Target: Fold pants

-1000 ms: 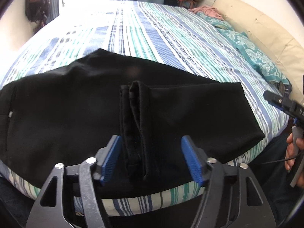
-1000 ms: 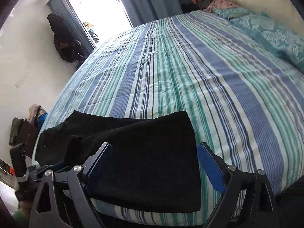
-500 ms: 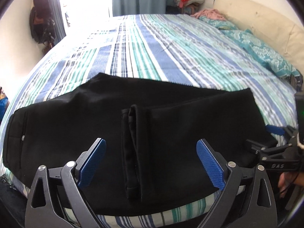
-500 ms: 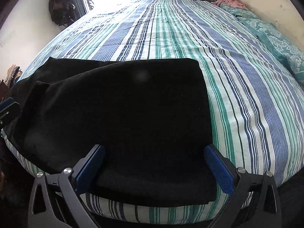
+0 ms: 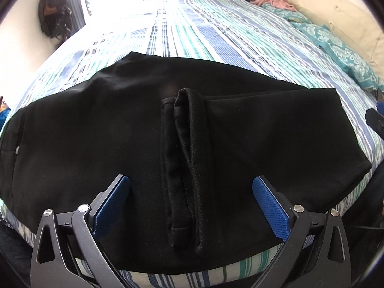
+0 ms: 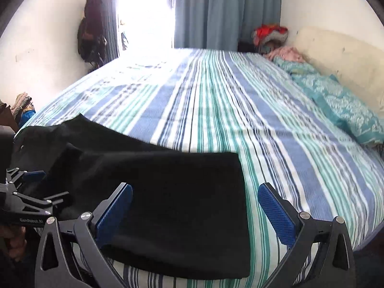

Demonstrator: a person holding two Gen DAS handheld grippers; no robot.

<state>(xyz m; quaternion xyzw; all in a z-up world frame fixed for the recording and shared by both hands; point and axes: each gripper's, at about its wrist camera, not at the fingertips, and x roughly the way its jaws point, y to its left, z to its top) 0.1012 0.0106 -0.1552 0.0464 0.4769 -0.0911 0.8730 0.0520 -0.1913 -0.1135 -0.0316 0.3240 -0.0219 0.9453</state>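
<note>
The black pants (image 5: 120, 129) lie flat in soft matte folds near the edge of the striped bed (image 5: 216, 36), hems doubled at the middle. The left claw (image 5: 190, 206) is opening wide and the right claw (image 6: 194, 212) gapes; both grip nothing.

Daylight from window (image 6: 146, 14) at far end of bed (image 6: 216, 100); window blown out to white in both views. Glare washes stripes of bed nearest window. Black pants (image 5: 168, 144) near camera underexposed, folds barely readable. Right wrist view soft, stripes smeared by motion blur; left wrist view sharper. Strong fisheye curvature, dark vignette in corners.
</note>
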